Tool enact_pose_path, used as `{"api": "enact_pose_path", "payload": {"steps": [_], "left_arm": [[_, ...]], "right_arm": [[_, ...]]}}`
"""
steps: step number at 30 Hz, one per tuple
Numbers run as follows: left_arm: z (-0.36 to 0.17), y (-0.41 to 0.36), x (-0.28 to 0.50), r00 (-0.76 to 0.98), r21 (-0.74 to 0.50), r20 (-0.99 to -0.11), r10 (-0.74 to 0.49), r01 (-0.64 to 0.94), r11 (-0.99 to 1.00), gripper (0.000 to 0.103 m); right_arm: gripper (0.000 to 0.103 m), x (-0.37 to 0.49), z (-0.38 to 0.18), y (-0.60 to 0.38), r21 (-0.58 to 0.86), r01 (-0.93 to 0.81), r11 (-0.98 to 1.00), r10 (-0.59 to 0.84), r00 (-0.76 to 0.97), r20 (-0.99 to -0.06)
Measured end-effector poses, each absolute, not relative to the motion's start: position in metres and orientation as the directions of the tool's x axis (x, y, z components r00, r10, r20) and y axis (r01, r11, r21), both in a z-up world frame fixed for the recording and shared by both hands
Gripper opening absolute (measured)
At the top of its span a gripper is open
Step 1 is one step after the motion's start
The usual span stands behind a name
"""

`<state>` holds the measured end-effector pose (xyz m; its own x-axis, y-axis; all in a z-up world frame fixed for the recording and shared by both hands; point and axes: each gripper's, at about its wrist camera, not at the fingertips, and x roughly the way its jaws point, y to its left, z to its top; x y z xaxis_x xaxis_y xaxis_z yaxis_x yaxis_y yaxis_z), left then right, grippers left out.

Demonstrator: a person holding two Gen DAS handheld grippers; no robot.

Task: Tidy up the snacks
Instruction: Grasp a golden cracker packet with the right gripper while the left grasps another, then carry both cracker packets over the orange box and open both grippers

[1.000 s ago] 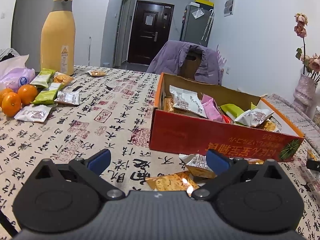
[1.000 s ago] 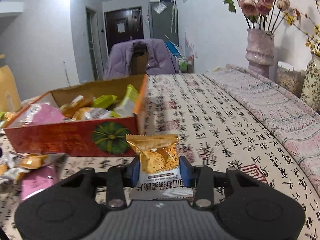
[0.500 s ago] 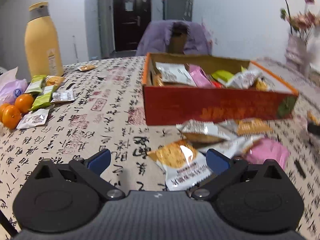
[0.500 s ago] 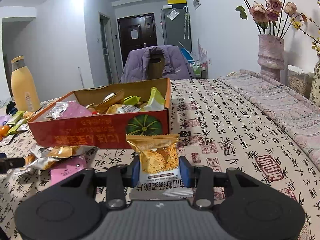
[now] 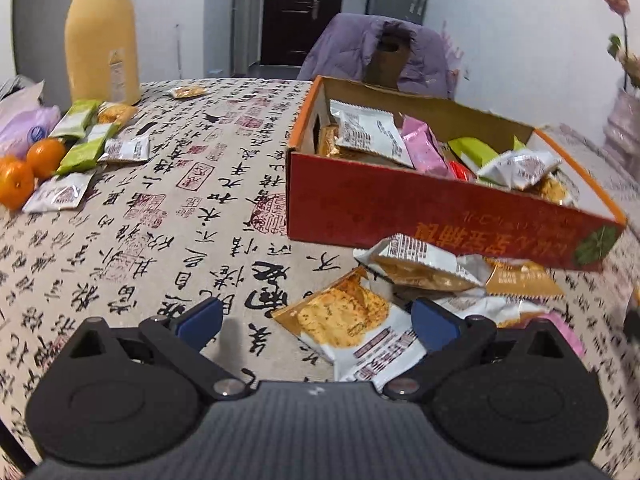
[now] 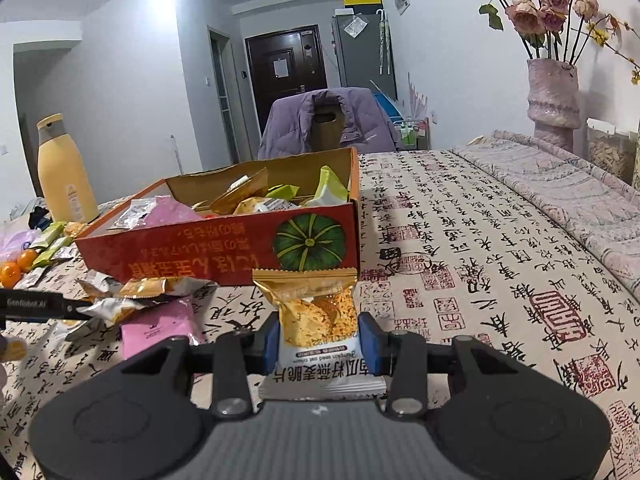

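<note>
- Two grippers are at work over the calligraphy-print tablecloth, and the step in hand looks like gathering loose packets into the red cardboard box.
- The right gripper is clenched on a gold-topped cracker packet, which stands upright between the blue pads, just in front of the box's near wall and not yet over its rim.
- The left gripper has its jaws spread wide and holds nothing; an orange-and-white cracker packet lies on the cloth between them, closer to the right-hand pad.
- Next, judging by the layout, the held packet needs lifting above the box wall and carrying forward before release; the left gripper would need to close on the packet lying between its fingers.
- The box is already fairly full: a white packet, a pink packet, a green packet and several gold ones lie heaped inside.
- Just outside the box's front wall sits a small heap of loose packets, silver, gold and pink, touching one another.
- Far off on the cloth, more packets lie beside oranges and a yellow bottle, well apart from the box.
</note>
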<state>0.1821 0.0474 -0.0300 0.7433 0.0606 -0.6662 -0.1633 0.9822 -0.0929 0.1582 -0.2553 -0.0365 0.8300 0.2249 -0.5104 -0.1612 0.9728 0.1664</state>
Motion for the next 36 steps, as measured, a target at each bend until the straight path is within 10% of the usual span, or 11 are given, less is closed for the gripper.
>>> {"api": "enact_pose_path", "payload": {"steps": [13, 23, 36], "left_arm": [[-0.032, 0.036, 0.195, 0.701, -0.098, -0.701, 0.131, -0.277, 0.956, 0.093], [-0.031, 0.036, 0.178, 0.748, -0.112, -0.657, 0.090, -0.215, 0.970, 0.045], [-0.018, 0.041, 0.157, 0.800, -0.107, -0.593, 0.093, -0.193, 0.975, 0.043]], "right_arm": [[0.040, 0.158, -0.037, -0.255, 0.174, -0.178, 0.969, 0.243, 0.827, -0.507], [0.040, 0.158, -0.036, -0.253, 0.164, -0.170, 0.972, 0.231, 0.830, -0.508], [0.040, 0.151, -0.034, -0.251, 0.160, -0.183, 0.970, 0.239, 0.834, -0.498]]}}
